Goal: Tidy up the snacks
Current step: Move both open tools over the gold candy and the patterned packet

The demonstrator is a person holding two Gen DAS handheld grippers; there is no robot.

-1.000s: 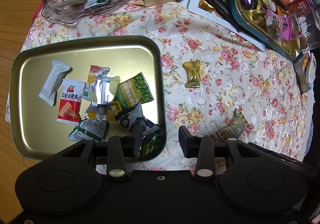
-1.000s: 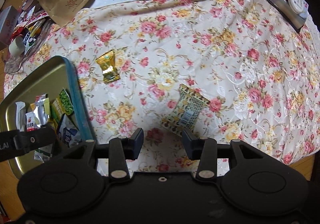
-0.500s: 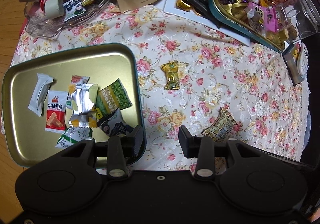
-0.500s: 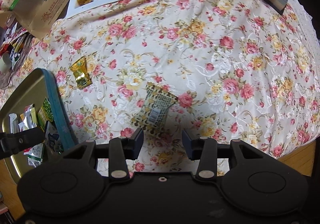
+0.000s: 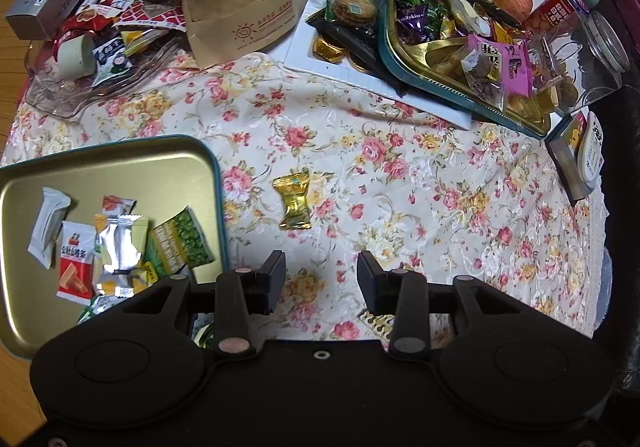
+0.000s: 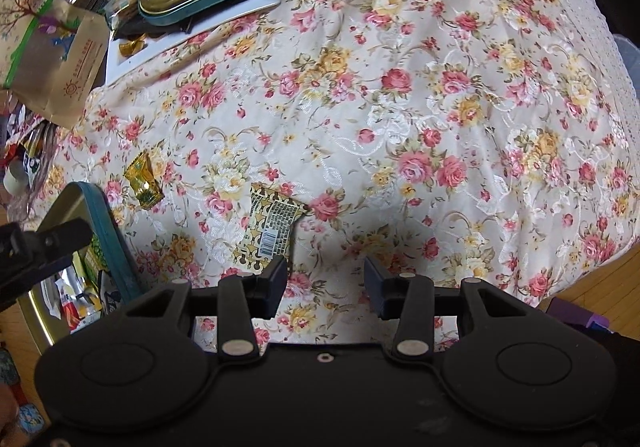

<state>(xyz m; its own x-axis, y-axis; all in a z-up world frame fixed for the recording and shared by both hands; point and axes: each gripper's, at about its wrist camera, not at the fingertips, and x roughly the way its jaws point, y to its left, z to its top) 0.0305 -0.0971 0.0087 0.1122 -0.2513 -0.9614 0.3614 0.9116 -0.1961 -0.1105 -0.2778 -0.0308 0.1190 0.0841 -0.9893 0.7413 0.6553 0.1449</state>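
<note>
Two loose snacks lie on the floral cloth of the bench: a gold candy [image 5: 294,205] and a patterned packet [image 6: 269,233]. A green-rimmed tray [image 5: 219,183] with several wrapped snacks already in it sits at the cloth's nine o'clock edge. The left gripper [image 5: 321,279] hangs over the cloth with its jaws apart and nothing between them; the candy lies just past the tips at about eleven o'clock, clear of the tray rim. The right gripper [image 6: 325,281] points nearly straight down, jaws likewise apart and empty, with the packet just beyond the left fingertip at eleven o'clock. The step in hand looks like a reach for one snack each, then a drop into the tray. To do it well, each gripper should first be centred over its snack, since both pieces now sit off to the left of the gap rather than in it. The candy is best taken across its narrow waist, between the twisted ends, where foil gives least. The packet lies flat and thin, so the jaws probably need to press lightly into the cloth and close across its short side, or pinch a raised edge. Care is needed not to gather cloth folds with the wrapper. With both grippers heading for one tray, taking turns would likely avoid a clash.
</note>
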